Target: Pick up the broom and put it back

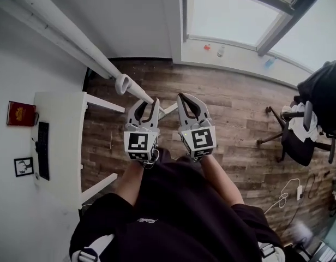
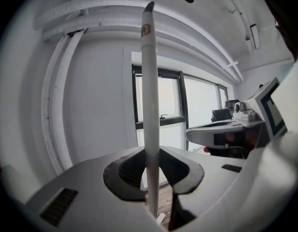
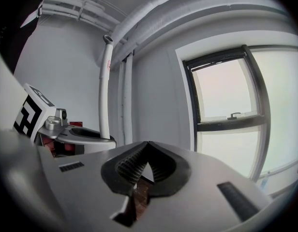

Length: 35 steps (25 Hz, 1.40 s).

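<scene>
Wood-plank floor (image 1: 233, 102) fills the middle of the head view, bounded by white walls, with a window (image 1: 233, 15) along the far side and thick white pipes (image 1: 48, 15) running along the left wall; a white desk (image 1: 59, 146) stands at the left with a dark keyboard (image 1: 43, 150) and a red book (image 1: 21, 113) on it, and a black office chair (image 1: 299, 141) sits well apart at the right; the person, in dark clothing, holds both tools out side by side over the floor; the left gripper (image 1: 147, 105) is clenched on the broom (image 1: 130, 87), whose white handle stands upright between its pads, the rounded top end rising toward the camera; in the left gripper view the handle (image 2: 150, 81) runs straight up out of the jaws with a small reddish label near its tip, and the pads press on it from both sides; the broom's lower end is hidden below the tools; the right gripper (image 1: 185, 101) sits just beside the left one, its jaws closed tip to tip with nothing between them (image 3: 148, 146), apart from the handle.
</scene>
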{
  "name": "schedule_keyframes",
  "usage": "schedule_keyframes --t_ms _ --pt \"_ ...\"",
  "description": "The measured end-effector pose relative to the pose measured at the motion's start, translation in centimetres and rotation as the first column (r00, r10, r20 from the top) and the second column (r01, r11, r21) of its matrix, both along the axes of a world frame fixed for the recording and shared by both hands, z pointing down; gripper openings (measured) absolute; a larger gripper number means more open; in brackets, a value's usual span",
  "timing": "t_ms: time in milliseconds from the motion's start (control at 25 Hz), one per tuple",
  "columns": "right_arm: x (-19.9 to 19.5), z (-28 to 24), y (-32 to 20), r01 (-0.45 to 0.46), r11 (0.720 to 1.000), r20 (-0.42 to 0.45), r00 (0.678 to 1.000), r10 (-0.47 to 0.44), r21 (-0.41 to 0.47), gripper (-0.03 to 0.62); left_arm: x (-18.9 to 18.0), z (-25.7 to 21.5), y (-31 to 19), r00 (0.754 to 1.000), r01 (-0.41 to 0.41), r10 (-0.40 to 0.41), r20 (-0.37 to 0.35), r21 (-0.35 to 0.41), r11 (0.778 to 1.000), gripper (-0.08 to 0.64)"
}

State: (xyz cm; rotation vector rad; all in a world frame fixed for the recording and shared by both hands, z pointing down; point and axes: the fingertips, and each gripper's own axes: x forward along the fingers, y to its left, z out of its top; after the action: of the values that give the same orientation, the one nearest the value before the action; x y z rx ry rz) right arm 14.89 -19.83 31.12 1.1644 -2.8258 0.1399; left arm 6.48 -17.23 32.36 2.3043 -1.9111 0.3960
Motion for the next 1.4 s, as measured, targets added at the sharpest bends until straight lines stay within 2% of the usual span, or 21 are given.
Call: schedule_keyframes --t_ms 160,280,400,560,720,960,1080,1200,1280,1320,1400 --pt "-1.1 0.9 0.9 0.067 0.998 0.001 0.998 -0.067 0.002 0.021 -1.3 0.3 1.7 0.995 0.091 -0.091 -0.041 0.001 0.996 0.089" --pt "-3.0 2.4 2.0 0.136 0.989 0.003 0.991 -0.136 -0.049 0.021 -3.0 0.7 3.5 0.98 0.189 -0.189 -0.067 -0.016 0.982 0.088" --pt "-5.2 5.0 3.4 0.205 0.973 -0.037 0.977 -0.21 -0.103 0.021 -4.9 1.1 5.5 0.963 0.26 -0.261 -0.074 -0.021 0.965 0.089" --pt "-9.0 5.3 5.8 0.316 0.945 -0.038 0.947 -0.32 -0.089 0.021 -8.0 2.4 8.7 0.933 0.348 -0.351 -0.077 -0.049 0.936 0.089" --pt "-12.9 4.6 7.2 0.377 0.922 -0.042 0.923 -0.382 -0.089 0.021 -10.6 3.2 11.1 0.911 0.401 -0.407 -0.069 -0.088 0.912 0.087" --pt "-17.6 6.1 9.8 0.487 0.866 -0.07 0.865 -0.496 -0.116 0.021 -13.5 4.7 14.4 0.87 0.485 -0.491 -0.048 -0.105 0.868 0.087" --pt "-18.3 7.8 11.8 0.547 0.828 -0.115 0.821 -0.559 -0.124 0.021 -14.6 6.0 17.0 0.822 0.557 -0.566 -0.061 -0.114 0.822 0.088" --pt "-19.4 9.9 13.2 0.615 0.775 -0.143 0.762 -0.631 -0.147 0.021 -16.6 7.7 19.4 0.739 0.661 -0.668 -0.085 -0.102 0.744 0.087" --pt "-20.1 11.3 14.0 0.643 0.752 -0.164 0.734 -0.659 -0.148 0.021 -17.7 8.8 20.9 0.692 0.708 -0.715 -0.102 -0.099 0.7 0.087" --pt "-20.2 12.0 14.3 0.65 0.746 -0.177 0.725 -0.666 -0.145 0.021 -17.9 9.6 21.6 0.676 0.721 -0.728 -0.113 -0.106 0.685 0.087" --pt "-19.7 13.4 15.0 0.656 0.74 -0.202 0.712 -0.672 -0.149 0.021 -17.4 11.5 22.7 0.656 0.729 -0.741 -0.144 -0.134 0.672 0.087"
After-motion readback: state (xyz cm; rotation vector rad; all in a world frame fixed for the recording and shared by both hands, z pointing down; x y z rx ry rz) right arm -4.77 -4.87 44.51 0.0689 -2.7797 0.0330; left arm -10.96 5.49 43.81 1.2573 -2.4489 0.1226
